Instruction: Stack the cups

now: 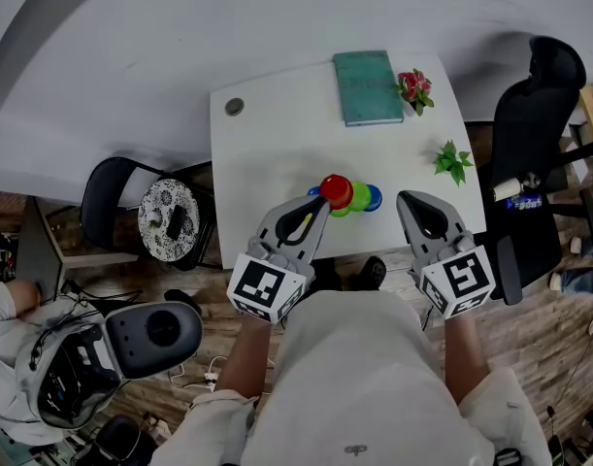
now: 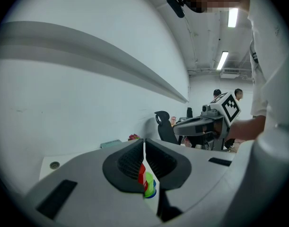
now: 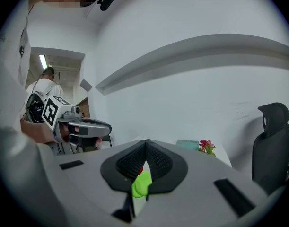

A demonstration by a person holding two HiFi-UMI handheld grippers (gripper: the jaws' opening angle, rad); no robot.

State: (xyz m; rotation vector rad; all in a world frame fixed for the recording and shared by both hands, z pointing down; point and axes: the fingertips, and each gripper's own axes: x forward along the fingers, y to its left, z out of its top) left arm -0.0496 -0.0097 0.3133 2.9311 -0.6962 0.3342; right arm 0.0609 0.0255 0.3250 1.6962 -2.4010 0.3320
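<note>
The left gripper (image 2: 144, 145), jaws together, is covering most of the red cup (image 2: 141, 174) and green cup (image 2: 149, 183); the blue cup (image 1: 374, 199) is showing only a sliver, perhaps nested behind the green.

Cups (image 1: 346, 195) sat bunched near the table's (image 1: 267, 163) front edge; left gripper (image 1: 318, 205) just left of them, right gripper (image 1: 409, 202) off to their right; book (image 1: 367, 86) at the far edge, flowers (image 1: 413, 87) just right of it; small plant (image 1: 452, 160) near the right edge; office chair (image 1: 534, 153) beyond that side.
</note>
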